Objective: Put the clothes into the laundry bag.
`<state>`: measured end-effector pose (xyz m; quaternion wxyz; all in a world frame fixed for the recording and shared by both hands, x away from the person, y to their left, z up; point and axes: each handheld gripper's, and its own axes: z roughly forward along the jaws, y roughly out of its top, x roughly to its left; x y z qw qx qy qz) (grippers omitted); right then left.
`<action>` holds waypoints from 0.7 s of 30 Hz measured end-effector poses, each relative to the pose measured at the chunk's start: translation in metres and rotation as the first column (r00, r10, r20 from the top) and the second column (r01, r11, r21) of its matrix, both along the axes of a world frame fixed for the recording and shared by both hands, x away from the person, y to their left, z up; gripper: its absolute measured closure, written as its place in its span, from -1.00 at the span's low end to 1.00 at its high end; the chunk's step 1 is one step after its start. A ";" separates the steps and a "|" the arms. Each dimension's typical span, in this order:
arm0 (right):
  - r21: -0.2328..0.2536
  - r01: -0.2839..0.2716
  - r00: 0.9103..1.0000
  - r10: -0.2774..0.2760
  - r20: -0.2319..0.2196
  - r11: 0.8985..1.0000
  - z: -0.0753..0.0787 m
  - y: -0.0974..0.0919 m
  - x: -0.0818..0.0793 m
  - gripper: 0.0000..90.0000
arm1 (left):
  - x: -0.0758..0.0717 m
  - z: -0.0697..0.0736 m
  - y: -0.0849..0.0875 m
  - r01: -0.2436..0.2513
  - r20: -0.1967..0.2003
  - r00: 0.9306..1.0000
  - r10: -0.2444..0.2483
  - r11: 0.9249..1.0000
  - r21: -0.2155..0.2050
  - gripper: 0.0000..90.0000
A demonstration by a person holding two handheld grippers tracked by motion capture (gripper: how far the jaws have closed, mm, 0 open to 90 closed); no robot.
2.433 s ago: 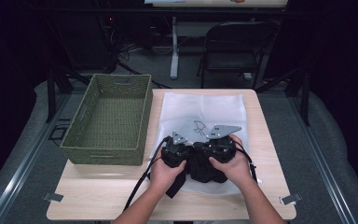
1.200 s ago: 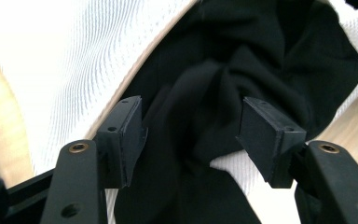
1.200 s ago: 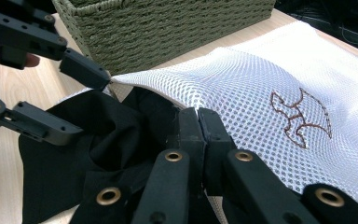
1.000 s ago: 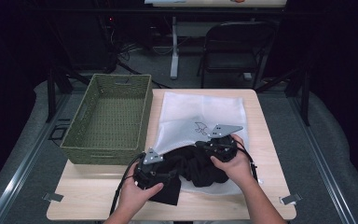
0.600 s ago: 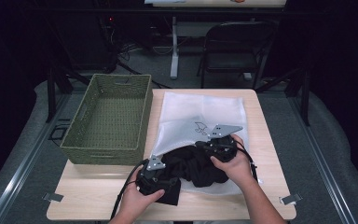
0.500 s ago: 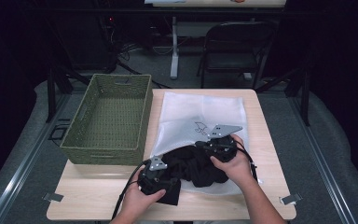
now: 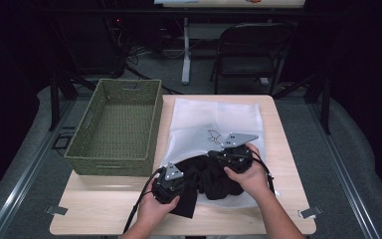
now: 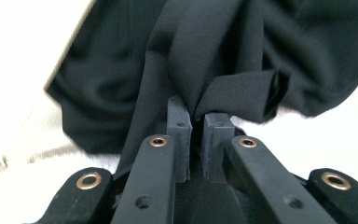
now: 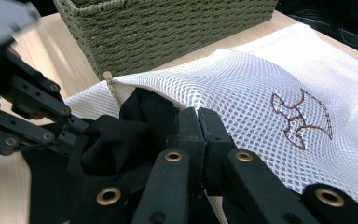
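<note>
Left tool (image 8: 197, 122) has just clenched on black garment (image 8: 223, 51); right tool (image 9: 199, 116) grips mesh bag (image 9: 270, 74).

Dark room, folding chair (image 7: 248, 55) behind wooden table (image 7: 283, 129)

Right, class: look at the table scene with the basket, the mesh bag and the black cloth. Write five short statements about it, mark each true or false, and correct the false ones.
1. The left gripper is shut on a fold of the black garment. True; its jaws have just been closing.
2. The green woven basket holds the black garment. False: the garment lies at the mesh bag's mouth, outside the basket.
3. The right gripper pinches the edge of the white mesh bag. True.
4. The mesh bag is plain, with no mark. False: it bears a brown stitched emblem.
5. The basket stands to the right of the bag in the high view. False: it stands to its left.
</note>
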<state>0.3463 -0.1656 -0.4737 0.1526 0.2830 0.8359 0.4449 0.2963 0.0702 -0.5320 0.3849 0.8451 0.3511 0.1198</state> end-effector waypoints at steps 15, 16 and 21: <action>0.016 -0.011 1.000 0.011 -0.005 1.000 0.001 0.001 -0.001 0.98 | 0.027 0.014 -0.030 -0.015 0.026 1.000 0.017 0.998 -0.057 0.88; 0.017 -0.012 1.000 0.012 -0.005 1.000 0.001 0.002 -0.001 0.98 | 0.030 0.013 -0.031 -0.016 0.025 1.000 0.018 0.998 -0.061 0.88; 0.019 -0.019 1.000 0.019 -0.005 1.000 0.002 0.003 -0.002 0.98 | 0.040 0.010 -0.038 -0.032 0.013 0.999 0.033 0.998 -0.061 0.88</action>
